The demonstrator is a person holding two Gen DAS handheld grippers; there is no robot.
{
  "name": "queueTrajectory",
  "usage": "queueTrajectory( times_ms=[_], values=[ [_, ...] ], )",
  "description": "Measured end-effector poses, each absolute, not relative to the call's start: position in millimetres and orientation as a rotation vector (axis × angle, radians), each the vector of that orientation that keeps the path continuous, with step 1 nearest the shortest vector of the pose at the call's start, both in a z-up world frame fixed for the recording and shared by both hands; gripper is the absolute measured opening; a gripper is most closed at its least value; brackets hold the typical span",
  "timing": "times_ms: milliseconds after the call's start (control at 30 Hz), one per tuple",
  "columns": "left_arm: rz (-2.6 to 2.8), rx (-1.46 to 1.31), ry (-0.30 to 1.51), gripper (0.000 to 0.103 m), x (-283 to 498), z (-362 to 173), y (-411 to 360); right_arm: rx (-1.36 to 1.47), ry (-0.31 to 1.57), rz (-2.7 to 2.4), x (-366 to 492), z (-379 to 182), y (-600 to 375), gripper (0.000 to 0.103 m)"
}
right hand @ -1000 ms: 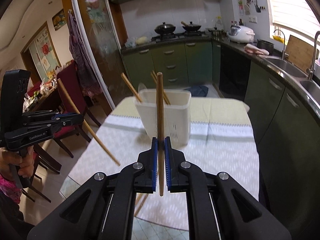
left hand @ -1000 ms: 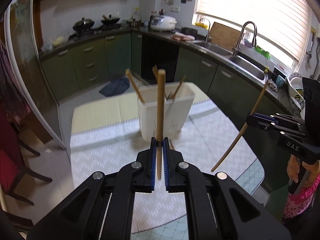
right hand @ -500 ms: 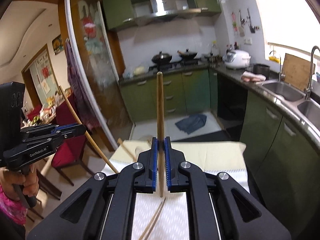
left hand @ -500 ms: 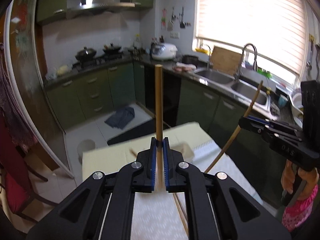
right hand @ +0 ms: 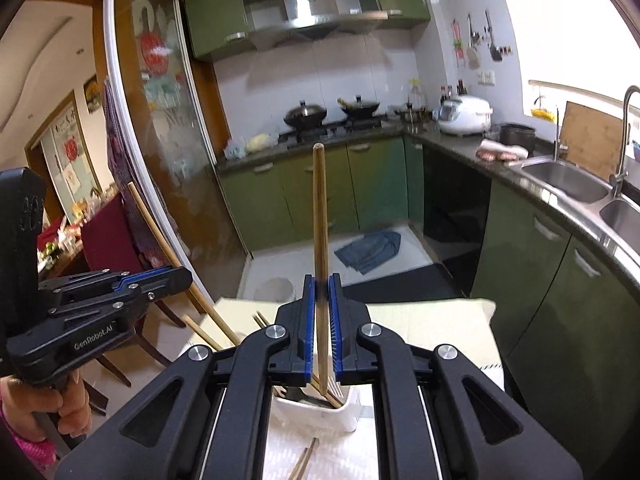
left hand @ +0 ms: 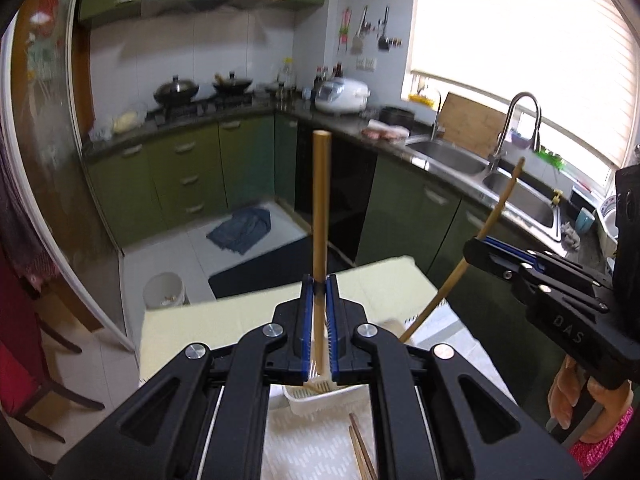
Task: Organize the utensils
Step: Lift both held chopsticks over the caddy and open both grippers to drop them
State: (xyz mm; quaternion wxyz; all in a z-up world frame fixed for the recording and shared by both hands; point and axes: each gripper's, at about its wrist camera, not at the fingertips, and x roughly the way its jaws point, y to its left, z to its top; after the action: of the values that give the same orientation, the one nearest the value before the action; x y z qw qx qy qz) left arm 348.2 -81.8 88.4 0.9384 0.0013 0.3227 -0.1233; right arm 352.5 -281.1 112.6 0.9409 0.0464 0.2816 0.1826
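Chopsticks are in transit: each tool carries one toward the holder, so the step in hand looks like the drop-in. The left tool [left hand: 320, 308] has its blue-padded jaws pinched tight on a long tan wooden chopstick [left hand: 321, 208], which stands nearly upright above the jaws with its lower end passing down between them. The right tool [right hand: 321, 312] is clamped the same way on a second tan wooden chopstick [right hand: 320, 216], also close to vertical.

The white perforated plastic utensil holder [right hand: 340, 410] sits on the pale patterned counter [right hand: 436, 328] just below and ahead of both tools, partly hidden under their jaws; several chopsticks already lean inside it. Two loose chopsticks [left hand: 362, 454] lie flat on the counter on the near side of the holder, under the left tool.

In the right wrist view the left tool appears off to the left, its stick slanting down toward the holder's near corner.

Judging from this, the next move calls for bringing each lower tip over the holder's open top, lowering until the tip is inside the rim, then easing the jaws apart so the stick slides in. The loose pair would remain to collect.
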Motion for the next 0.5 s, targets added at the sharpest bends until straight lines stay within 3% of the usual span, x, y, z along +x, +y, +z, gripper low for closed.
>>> queueTrajectory(
  times_ms=[267, 500],
  values=[
    [-0.265, 0.026, 0.768, 0.006, 351, 43, -87, 0.045, 0.682, 0.375, 370, 59, -260, 0.008],
    [-0.258, 0.025, 0.775, 0.007, 342, 37, -84, 0.035, 0.677, 0.380, 364, 52, -257, 0.009]
  ],
)
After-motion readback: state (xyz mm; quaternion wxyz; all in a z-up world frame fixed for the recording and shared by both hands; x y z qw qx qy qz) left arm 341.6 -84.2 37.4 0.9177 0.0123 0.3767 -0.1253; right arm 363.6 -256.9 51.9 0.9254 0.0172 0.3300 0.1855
